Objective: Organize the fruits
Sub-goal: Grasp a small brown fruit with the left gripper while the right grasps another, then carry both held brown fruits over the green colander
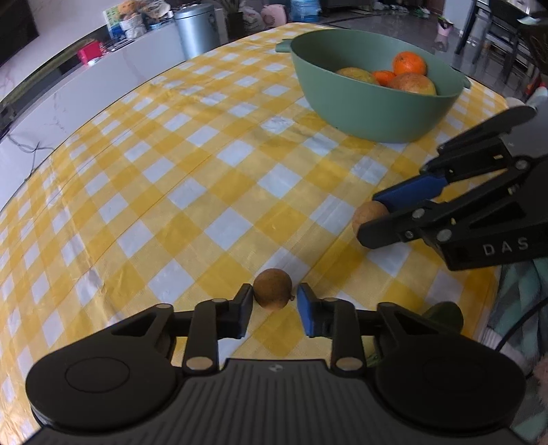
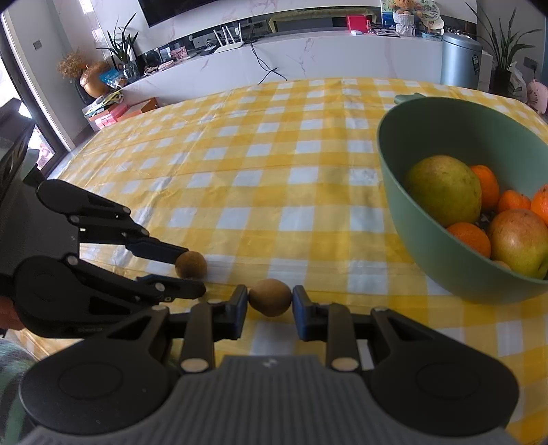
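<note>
A brown kiwi (image 1: 273,289) lies on the yellow checked tablecloth between the fingers of my left gripper (image 1: 274,297); the left pad touches it, the right pad stands a small gap off. My right gripper (image 2: 270,297) is shut on a second brown kiwi (image 2: 270,297), both pads touching. From the left wrist view the right gripper (image 1: 371,219) holds that kiwi (image 1: 368,214) at the right. From the right wrist view the left gripper (image 2: 191,274) straddles its kiwi (image 2: 191,264). A green bowl (image 1: 342,102) (image 2: 404,205) holds mangoes and oranges.
A dark green fruit (image 1: 443,315) lies behind the left gripper's right finger near the table's edge. A white counter (image 2: 308,58) with a metal bin (image 2: 460,61) runs beyond the table's far side. Chairs (image 1: 496,30) stand at the back right.
</note>
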